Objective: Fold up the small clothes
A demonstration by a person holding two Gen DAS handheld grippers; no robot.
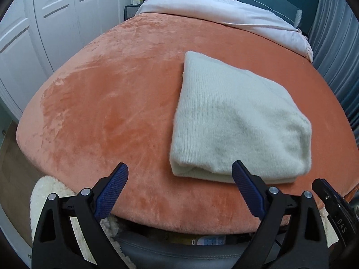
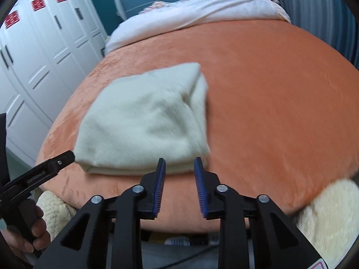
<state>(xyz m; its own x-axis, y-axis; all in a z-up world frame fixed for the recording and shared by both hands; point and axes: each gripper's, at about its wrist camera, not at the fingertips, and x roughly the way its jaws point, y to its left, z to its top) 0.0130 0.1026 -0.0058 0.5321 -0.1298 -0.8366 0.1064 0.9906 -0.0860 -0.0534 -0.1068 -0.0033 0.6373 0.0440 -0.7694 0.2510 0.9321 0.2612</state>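
An orange plush bed (image 1: 101, 94) fills both views, with a pale duvet (image 1: 202, 15) bunched at its far end and white wardrobe doors (image 1: 56, 22) beside it. A cream knitted garment (image 1: 235, 116) lies folded near the bed's near edge, apparently set down finished. The left hand-held gripper (image 1: 179, 179) is spread wide and empty; the right hand-held gripper (image 2: 179, 170) is narrowly parted, gripping nothing. Nothing blocks either.

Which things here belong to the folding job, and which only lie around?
Part of the job:
- folded cream garment
- orange bed cover it lies on
- left gripper, open, empty
- right gripper, open, empty

Only lying around:
- white quilt
- fleecy cream fabric
- white wardrobe
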